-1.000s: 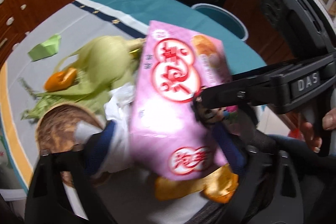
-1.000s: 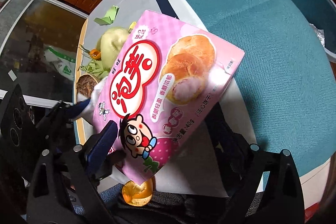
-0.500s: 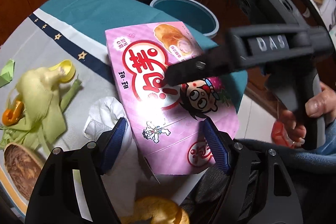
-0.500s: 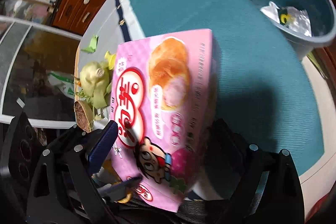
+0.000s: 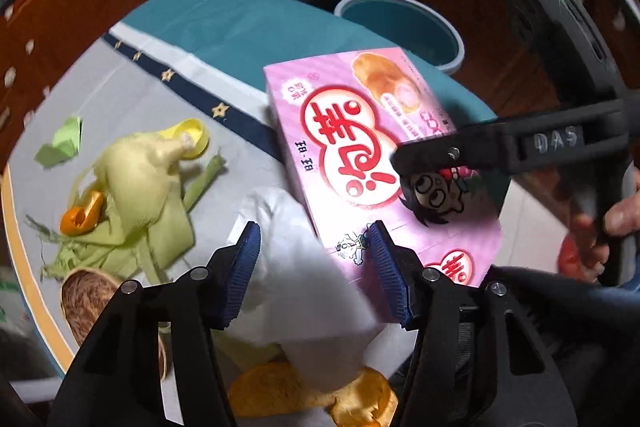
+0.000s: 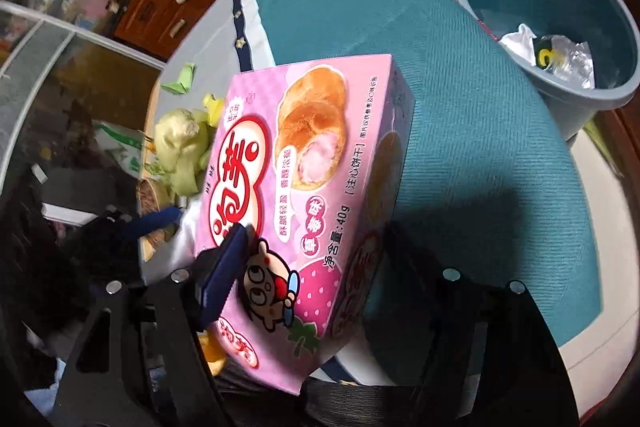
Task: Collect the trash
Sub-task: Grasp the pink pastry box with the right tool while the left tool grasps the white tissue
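A: Pink cardboard snack box (image 6: pixel 304 195) printed with a cream puff and a cartoon boy — where is it?

B: Lifted over the near edge of the bench (image 6: pixel 460 131), tilted, with its far end toward the grey-blue round plastic bin (image 6: pixel 568 107) at the far right. The right gripper (image 6: pixel 316 267) is clamped on its near end; one blue ribbed finger (image 6: pixel 224 271) presses the printed face, the other sits behind the box in shadow.

A: And the left gripper (image 5: pixel 314 275)?

B: Spread wide, holding nothing. Its right blue pad is just beside the box's near left corner; whether it touches, I cannot tell. Crumpled white tissue (image 5: pixel 304 279) lies between and below its fingers.

A: What else is on the bench?

B: To the left, a pale green corn husk (image 5: pixel 144 187), an orange peel curl (image 5: pixel 82 215), a yellow plastic cap (image 5: pixel 192 135) and a folded green paper scrap (image 5: pixel 64 143). A brown woven coaster (image 5: pixel 84 299) is at the near left, and orange peel pieces (image 5: pixel 280 391) lie nearest.

A: Anything in the bin?

B: Clear crumpled wrappers (image 6: pixel 556 55) at the bottom.
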Demonstrator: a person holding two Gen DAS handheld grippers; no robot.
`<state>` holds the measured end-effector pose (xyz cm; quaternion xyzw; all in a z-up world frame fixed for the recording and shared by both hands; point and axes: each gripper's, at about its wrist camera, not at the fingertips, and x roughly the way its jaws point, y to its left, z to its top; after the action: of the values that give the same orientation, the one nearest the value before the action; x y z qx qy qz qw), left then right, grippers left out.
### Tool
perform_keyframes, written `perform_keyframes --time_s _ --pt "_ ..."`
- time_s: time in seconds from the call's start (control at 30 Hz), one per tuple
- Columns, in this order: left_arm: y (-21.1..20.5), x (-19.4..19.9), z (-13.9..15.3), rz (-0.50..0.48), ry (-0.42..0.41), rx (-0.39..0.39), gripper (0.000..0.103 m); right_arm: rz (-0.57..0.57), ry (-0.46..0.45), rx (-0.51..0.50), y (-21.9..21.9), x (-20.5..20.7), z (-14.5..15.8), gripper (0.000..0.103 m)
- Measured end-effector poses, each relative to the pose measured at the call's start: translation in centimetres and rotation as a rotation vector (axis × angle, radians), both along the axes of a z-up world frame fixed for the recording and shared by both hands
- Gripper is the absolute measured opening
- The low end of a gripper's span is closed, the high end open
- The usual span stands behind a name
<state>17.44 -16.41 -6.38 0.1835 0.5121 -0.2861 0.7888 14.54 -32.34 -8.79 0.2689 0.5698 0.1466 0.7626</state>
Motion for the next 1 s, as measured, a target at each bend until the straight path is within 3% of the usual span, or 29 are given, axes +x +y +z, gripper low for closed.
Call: perform_keyframes --time_s 0.13,0.3,0.57,0.63,0.7,0.8,0.9,1.0 --pt "1.6 0.6 0.1 0.040 0.026 -0.044 0.058 -0.005 0.029 0.046 -0.5 -0.1 -0.4 0.065" --pt "3.9 0.7 0.0 0.084 0.034 -0.088 0.060 0.006 0.037 0.025 0.3 0.1 -0.2 0.073" --pt "5.6 0.7 -0.2 0.115 0.008 -0.105 0.061 -0.013 0.049 0.071 1.4 0.3 -0.3 0.078" --pt "6.5 1.1 -0.4 0.136 0.017 -0.113 0.061 -0.009 0.021 0.075 2.0 0.4 0.4 0.072" --pt "7.1 1.2 -0.5 0.148 0.018 -0.114 0.061 0.020 -0.047 0.043 3.2 0.6 2.6 0.058" --pt "7.8 1.0 -1.4 0.165 0.049 -0.095 0.061 0.066 -0.119 -0.026 4.9 1.1 4.9 0.052" --pt "7.8 0.5 -2.4 0.162 0.089 -0.101 0.059 0.133 -0.098 -0.097 7.3 2.3 4.8 0.052" --pt "7.5 -0.1 -2.3 0.152 0.066 -0.079 0.059 0.144 -0.082 -0.122 8.6 2.9 4.0 0.046"
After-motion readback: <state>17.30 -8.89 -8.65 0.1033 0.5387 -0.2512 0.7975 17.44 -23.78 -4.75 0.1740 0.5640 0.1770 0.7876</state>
